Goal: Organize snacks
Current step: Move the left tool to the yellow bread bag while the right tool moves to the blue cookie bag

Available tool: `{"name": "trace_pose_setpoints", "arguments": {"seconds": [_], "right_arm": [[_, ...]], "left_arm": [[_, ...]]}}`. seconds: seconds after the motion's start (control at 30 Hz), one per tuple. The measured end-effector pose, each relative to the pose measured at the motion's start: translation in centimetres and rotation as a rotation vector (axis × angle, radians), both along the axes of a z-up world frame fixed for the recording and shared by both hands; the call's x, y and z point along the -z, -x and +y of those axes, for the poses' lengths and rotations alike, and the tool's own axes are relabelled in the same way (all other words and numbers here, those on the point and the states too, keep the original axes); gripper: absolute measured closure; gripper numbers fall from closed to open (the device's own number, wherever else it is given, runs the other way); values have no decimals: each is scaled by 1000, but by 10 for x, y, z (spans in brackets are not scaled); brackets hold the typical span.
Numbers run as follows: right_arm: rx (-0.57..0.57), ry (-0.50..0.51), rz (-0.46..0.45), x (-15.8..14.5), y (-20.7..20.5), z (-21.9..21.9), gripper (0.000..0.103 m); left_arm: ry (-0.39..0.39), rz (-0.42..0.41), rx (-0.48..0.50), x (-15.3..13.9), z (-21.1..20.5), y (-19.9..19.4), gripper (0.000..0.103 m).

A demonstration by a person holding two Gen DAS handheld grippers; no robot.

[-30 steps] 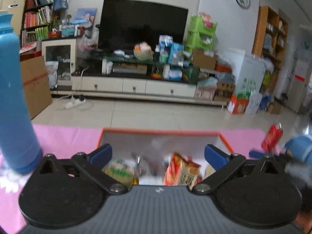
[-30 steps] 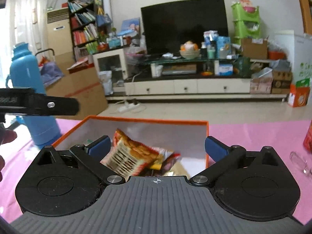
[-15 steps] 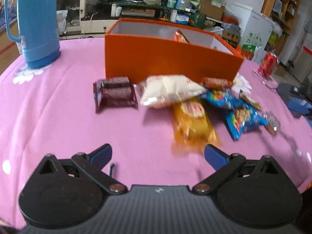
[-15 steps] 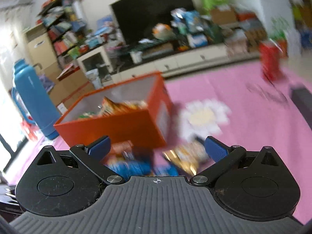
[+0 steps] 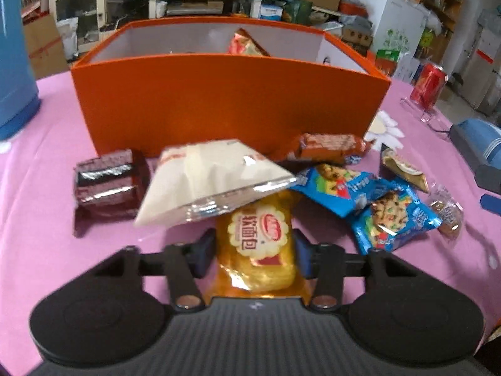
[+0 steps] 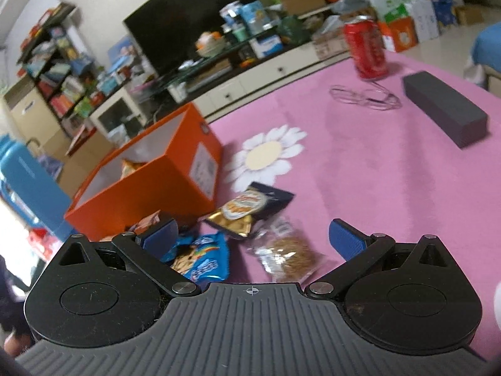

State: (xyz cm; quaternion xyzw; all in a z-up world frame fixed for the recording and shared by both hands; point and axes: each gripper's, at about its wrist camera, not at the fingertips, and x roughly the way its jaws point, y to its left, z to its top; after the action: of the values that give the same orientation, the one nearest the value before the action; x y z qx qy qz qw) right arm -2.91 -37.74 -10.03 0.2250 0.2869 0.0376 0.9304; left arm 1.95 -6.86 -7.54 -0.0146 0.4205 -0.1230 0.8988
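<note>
My left gripper point(image 5: 255, 252) is shut on a yellow bread packet point(image 5: 260, 247) lying on the pink tablecloth. A white packet point(image 5: 206, 178) overlaps its far end. Beside them lie a dark brown packet point(image 5: 108, 181), a brown bar point(image 5: 332, 145) and blue cookie packets point(image 5: 391, 216). The orange box point(image 5: 228, 100) stands behind with a snack inside. My right gripper point(image 6: 253, 239) is open above a clear oat-bar packet point(image 6: 289, 257), near a blue cookie packet point(image 6: 200, 260) and a gold and black packet point(image 6: 247, 208). The orange box point(image 6: 150, 185) is to its left.
A blue thermos point(image 5: 15, 53) stands left of the box. A red can point(image 6: 368, 48), eyeglasses point(image 6: 363, 97) and a dark grey case point(image 6: 444, 108) lie on the right side of the table. A TV unit and shelves stand beyond the table.
Both grippers left the box and came down to the loose snacks in front of it. The left gripper closed on the yellow bread packet. The right gripper stayed open.
</note>
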Motion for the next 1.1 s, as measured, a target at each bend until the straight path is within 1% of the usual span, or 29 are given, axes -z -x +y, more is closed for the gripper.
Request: {"name": "trace_pose_setpoints", "arguments": {"seconds": [0.1, 0.27, 0.3, 0.33, 0.4, 0.47, 0.5, 0.57, 0.63, 0.77, 0.83, 0.9, 0.97, 1.0, 1.1], "right_arm": [[-19, 49, -2, -5, -6, 12, 16], [-16, 32, 18, -2, -7, 10, 16], [-8, 34, 21, -1, -6, 8, 16], [-1, 37, 24, 0, -6, 7, 16], [10, 42, 32, 2, -4, 5, 16], [24, 40, 39, 4, -4, 3, 16], [37, 38, 41, 5, -3, 0, 16], [64, 49, 47, 6, 1, -4, 16], [71, 89, 56, 7, 3, -3, 16], [-2, 236, 72, 10, 1, 20, 16], [-15, 317, 45, 5, 1, 34, 16], [-94, 310, -22, -4, 4, 51, 16], [-193, 301, -41, -6, 0, 72, 16], [-221, 319, -36, -5, -3, 82, 16], [-287, 436, -45, -4, -11, 119, 16]], "left_arm": [[-4, 24, -6, -3, 17, 17, 58], [-46, 32, -43, -2, 65, 65, 58], [-52, 32, -49, -2, 72, 71, 56], [-50, 30, -59, -2, 80, 77, 53], [-12, 23, -88, -2, 91, 81, 48], [43, 8, -108, -4, 101, 81, 48], [64, 0, -112, -5, 105, 80, 43], [79, -17, -116, -6, 105, 80, 42], [75, -18, -113, -4, 105, 80, 39], [89, -15, -118, -3, 105, 77, 36], [99, -19, -128, -3, 106, 76, 35], [120, -19, -132, -3, 108, 75, 35], [131, -10, -140, -2, 110, 72, 34], [133, -4, -148, -1, 111, 72, 34], [174, 2, -160, -1, 116, 71, 34]]}}
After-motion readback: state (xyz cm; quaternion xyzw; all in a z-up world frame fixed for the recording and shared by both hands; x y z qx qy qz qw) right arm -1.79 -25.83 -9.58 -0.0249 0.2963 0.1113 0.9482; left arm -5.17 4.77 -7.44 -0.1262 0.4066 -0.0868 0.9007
